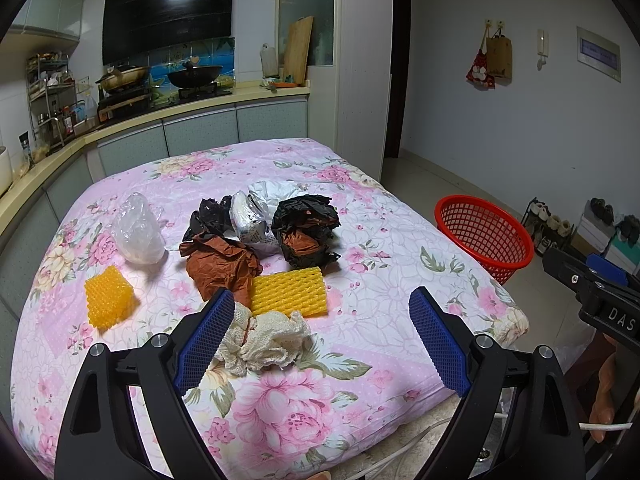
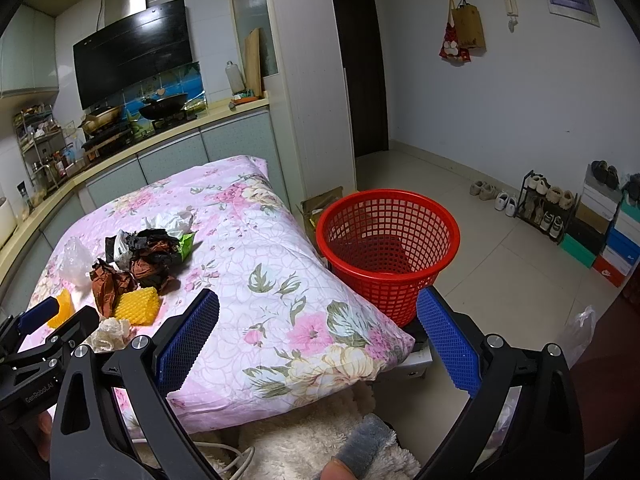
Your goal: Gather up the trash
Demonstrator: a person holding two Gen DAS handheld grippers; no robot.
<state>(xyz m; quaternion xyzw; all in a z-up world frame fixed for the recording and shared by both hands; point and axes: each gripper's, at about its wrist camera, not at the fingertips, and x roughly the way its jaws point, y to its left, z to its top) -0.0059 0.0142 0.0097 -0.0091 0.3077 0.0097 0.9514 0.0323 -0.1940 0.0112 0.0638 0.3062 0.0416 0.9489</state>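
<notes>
Green wrapper [image 2: 186, 245] behind trash pile [image 2: 136, 264]

Black tool [image 1: 322, 340], blue ribbed pads [image 1: 208, 340], silver screws.

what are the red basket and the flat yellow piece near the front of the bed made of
The red round basket looks like glossy moulded plastic: its wall is a regular open grid under a smooth rim. The flat yellow netted sheet looks like soft foam fruit-wrap mesh, matte and ribbed with diamond-shaped holes, though foam is a guess.
</notes>
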